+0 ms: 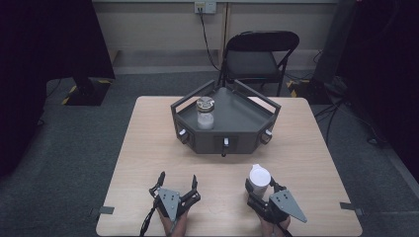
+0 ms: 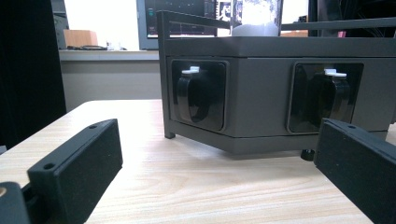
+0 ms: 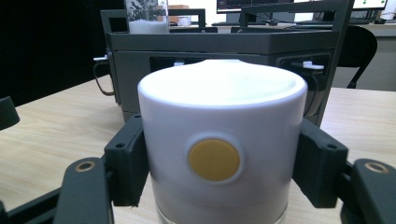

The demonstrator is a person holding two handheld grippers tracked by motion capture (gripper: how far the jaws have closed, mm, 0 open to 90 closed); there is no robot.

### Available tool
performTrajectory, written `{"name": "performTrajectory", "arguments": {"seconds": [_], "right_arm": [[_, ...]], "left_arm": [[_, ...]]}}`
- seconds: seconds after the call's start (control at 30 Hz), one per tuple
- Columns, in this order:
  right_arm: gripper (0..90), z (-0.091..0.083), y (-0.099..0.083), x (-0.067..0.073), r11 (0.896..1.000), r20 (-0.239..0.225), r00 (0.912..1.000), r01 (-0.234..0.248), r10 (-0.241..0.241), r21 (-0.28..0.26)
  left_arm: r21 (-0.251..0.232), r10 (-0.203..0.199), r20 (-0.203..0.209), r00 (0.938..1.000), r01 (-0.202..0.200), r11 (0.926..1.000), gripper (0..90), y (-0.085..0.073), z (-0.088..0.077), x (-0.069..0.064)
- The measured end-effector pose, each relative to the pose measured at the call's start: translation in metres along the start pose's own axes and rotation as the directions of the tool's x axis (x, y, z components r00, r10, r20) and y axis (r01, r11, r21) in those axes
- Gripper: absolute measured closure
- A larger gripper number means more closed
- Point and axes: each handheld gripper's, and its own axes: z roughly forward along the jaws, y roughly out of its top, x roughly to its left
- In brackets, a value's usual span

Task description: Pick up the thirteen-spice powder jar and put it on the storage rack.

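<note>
Upright white jar [image 3: 222, 140], yellow dot, clamped in right gripper [image 1: 260, 193].

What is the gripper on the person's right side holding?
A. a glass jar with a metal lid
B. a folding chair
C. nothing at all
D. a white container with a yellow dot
D: the right gripper has its jaws closed against both sides of the white container, which bears a yellow dot.

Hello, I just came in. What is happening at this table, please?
A person sits at a table with a gripper in each hand. The right gripper is shut on a white container with a yellow dot, near the table's front edge. The left gripper is open and holds nothing. Farther back stands a dark tray with a jar of white powder on it.
</note>
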Motion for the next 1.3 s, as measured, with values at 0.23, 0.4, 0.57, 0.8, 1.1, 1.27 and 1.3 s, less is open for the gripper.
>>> {"name": "performTrajectory", "arguments": {"seconds": [0.23, 0.4, 0.57, 0.8, 1.1, 1.27, 1.3], "right_arm": [[29.7, -0.001, 0.012, -0.008, 1.000, -0.023, 0.9996, 0.014, -0.015, -0.011], [29.6, 0.000, 0.021, -0.014, 1.000, -0.053, 0.9984, 0.020, -0.021, -0.015], [29.6, 0.005, 0.029, -0.018, 1.000, -0.067, 0.9977, 0.014, -0.014, -0.013], [29.6, 0.014, 0.044, -0.024, 1.000, -0.096, 0.9951, 0.024, -0.025, -0.013], [29.7, 0.027, 0.057, -0.040, 1.000, -0.144, 0.9895, 0.009, -0.011, -0.017], [29.7, 0.034, 0.067, -0.046, 1.000, -0.166, 0.9859, 0.016, -0.020, -0.026], [29.7, 0.036, 0.070, -0.047, 0.999, -0.172, 0.9847, 0.025, -0.029, -0.026]], "left_arm": [[0.000, 0.000, 0.000, 1.0000, 0.000, 1.0000, 0.5, 0.000, 0.000, 0.000], [0.000, 0.000, 0.000, 1.0000, 0.000, 1.0000, 0.5, 0.000, 0.000, 0.000], [0.000, 0.000, 0.000, 1.0000, 0.000, 1.0000, 0.5, 0.000, 0.000, 0.000], [0.000, 0.000, -0.002, 1.0000, 0.000, 1.0000, 0.5, 0.000, 0.000, 0.000], [0.000, 0.000, -0.002, 1.0000, 0.000, 1.0000, 0.5, 0.000, 0.000, 0.000], [0.000, 0.000, -0.002, 1.0000, 0.000, 1.0000, 0.5, 0.000, 0.000, 0.000], [0.000, 0.000, -0.002, 1.0000, 0.000, 1.0000, 0.5, 0.000, 0.000, 0.000]]}}
